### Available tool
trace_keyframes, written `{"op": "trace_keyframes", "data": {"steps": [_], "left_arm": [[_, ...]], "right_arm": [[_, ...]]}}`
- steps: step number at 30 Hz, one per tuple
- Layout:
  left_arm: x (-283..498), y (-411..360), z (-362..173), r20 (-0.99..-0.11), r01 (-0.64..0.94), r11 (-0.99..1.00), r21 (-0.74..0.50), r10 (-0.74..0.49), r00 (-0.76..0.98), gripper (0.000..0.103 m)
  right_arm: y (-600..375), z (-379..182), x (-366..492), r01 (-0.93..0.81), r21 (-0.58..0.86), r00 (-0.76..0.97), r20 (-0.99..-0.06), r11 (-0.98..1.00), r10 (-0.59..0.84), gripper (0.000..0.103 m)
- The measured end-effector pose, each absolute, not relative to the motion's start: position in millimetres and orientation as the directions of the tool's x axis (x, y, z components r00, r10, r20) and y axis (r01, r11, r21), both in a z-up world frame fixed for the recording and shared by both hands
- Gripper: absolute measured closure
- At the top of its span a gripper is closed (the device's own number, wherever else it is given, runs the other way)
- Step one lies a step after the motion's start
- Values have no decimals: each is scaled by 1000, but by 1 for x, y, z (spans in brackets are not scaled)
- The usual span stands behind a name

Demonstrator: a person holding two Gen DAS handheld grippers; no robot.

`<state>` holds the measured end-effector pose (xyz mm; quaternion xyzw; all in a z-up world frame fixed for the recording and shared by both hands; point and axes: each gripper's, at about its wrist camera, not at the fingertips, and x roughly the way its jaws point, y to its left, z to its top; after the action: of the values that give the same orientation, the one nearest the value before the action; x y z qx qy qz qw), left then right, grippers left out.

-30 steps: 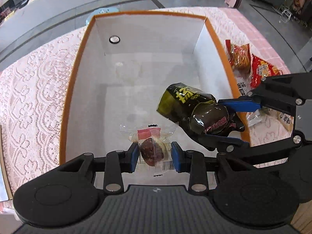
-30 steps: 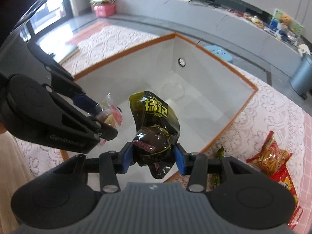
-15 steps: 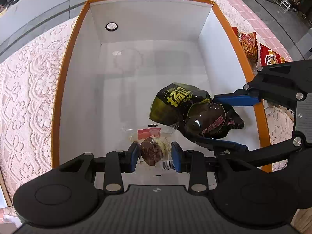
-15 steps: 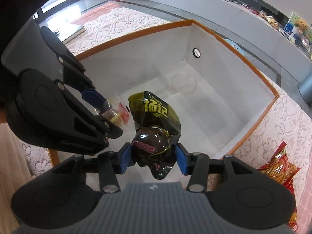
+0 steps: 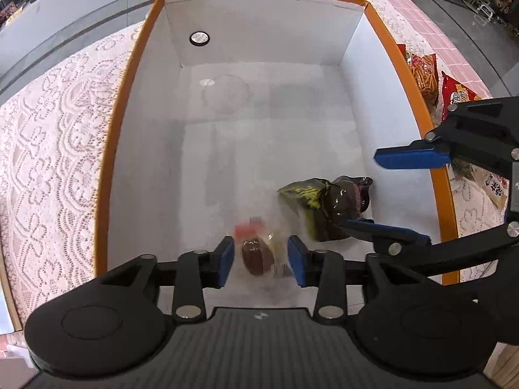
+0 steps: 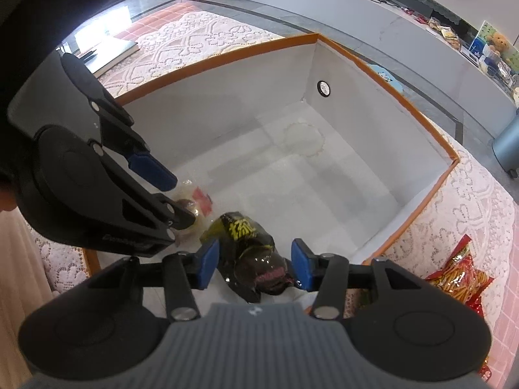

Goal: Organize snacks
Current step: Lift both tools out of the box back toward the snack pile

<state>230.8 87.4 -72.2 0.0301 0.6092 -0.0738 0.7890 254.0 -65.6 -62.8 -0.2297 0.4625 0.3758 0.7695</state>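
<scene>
**Both snacks let go into the box**

On my left, the left gripper [image 5: 260, 257] now has its blue-padded fingers [image 5: 224, 257] spread apart. Half a second ago they were clamped on the small clear-wrapped brown sweet with a red label [image 5: 256, 256]. That sweet now shows blurred between them, with a gap on each side, so I judge it is dropping or has just landed on the floor of the box.

Further right, the right gripper [image 6: 256, 267] has opened as well. The dark glossy pouch with yellow lettering [image 6: 251, 253] was pinched before. Now it lies loose between the pads, low in the near corner, just beside the sweet.

I read that as two pieces delivered and both tools free to fetch more.

The large white cardboard box with an orange rim [image 5: 120, 116] holds only those two items that I can see.

Right of the box, on the pink lace-covered tabletop [image 6: 467, 201], the red and yellow crinkly snack bags [image 6: 460, 275] wait, along with other packets I cannot identify.
</scene>
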Motion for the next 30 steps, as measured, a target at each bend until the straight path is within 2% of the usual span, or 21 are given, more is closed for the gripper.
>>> {"op": "trace_keyframes", "data": {"steps": [2,9,16,26,30], "left_arm": [[227,89,-67,-962,148,988,-42,-80,260,48],[208,90,-36,-925,138,990,-42,-91,368,47],[181,70,3,-834,110,993,-49,-101,543,46],[132,16,25,-684,100,992,-75,-124,718,46],[121,-7,21,-642,116,989,-94,-149,752,46]], "right_arm": [[-67,-60,251,-788,-16,303,-881,616,364,49],[-86,-36,241,-748,-16,374,-836,663,401,47],[-124,-4,219,-648,-10,510,-748,761,424,47],[-192,18,166,-454,-13,722,-591,891,359,47],[-221,14,143,-360,6,770,-563,933,301,47]]}}
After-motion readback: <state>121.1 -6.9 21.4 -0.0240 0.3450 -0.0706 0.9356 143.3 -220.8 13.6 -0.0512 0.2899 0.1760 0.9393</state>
